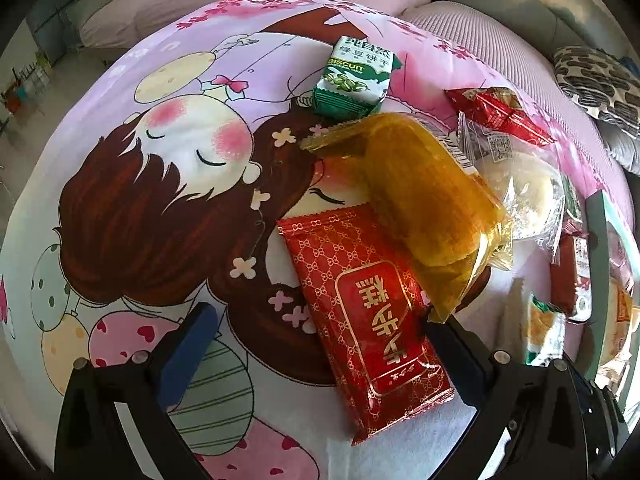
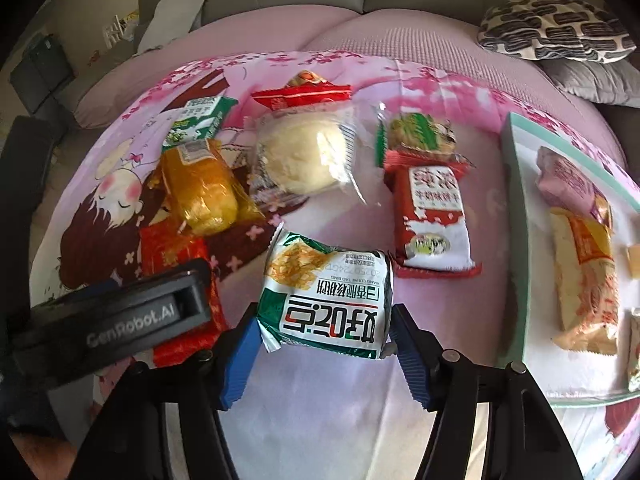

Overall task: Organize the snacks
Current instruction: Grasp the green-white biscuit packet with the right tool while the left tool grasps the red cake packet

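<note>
Snacks lie on a pink cartoon-print cloth (image 1: 192, 184). My left gripper (image 1: 320, 348) is open and points down over a red patterned packet (image 1: 360, 312), which lies between its wide-apart fingers. An amber-wrapped cake (image 1: 420, 200) overlaps that packet's top. In the right wrist view my right gripper (image 2: 326, 360) is shut on a green-and-white packet (image 2: 324, 300), with a blue pad (image 2: 240, 356) against each side. The left gripper's black body (image 2: 112, 320) sits just to its left, over the red patterned packet (image 2: 176, 252).
A teal-rimmed white tray (image 2: 516, 240) at the right holds several packets. On the cloth also lie a green biscuit packet (image 2: 196, 120), a clear-wrapped bun (image 2: 304, 152), a red-and-white packet (image 2: 432, 216) and a red packet (image 2: 300, 94). A patterned cushion (image 2: 556, 28) lies behind.
</note>
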A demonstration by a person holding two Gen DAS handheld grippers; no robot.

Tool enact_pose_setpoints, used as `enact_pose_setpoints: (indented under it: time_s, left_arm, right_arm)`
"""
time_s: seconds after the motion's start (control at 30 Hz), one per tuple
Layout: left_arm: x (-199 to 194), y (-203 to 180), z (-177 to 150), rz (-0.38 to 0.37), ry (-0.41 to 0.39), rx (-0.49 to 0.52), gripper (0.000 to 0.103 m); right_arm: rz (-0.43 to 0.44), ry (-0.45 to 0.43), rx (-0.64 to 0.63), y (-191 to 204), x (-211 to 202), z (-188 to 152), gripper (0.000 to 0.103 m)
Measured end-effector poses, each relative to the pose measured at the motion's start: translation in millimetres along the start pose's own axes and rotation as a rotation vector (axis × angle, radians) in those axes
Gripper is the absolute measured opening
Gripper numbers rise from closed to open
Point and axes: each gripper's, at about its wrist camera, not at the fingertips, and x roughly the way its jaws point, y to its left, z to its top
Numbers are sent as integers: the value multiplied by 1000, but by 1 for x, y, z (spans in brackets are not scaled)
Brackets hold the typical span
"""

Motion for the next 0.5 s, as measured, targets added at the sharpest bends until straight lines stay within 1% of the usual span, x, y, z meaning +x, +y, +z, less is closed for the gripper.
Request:
enact_pose_setpoints:
  time_s: [0.17, 0.27, 0.37, 0.5]
  left_arm:
    - [1, -5, -2, 8, -7, 20, 103]
    - [-2, 0, -5, 8, -7, 11, 103]
    - [-2, -2, -9, 28, -6, 27, 103]
    - [0, -8, -7, 40, -1, 32, 103]
  right_arm:
    - [-18, 13, 13, -11, -6, -7, 66]
    - [-26, 23, 39, -22, -9, -11, 66]
    - [-45, 33, 71, -33, -11, -13, 66]
    - [-36, 37, 107, -43, -14, -14, 65]
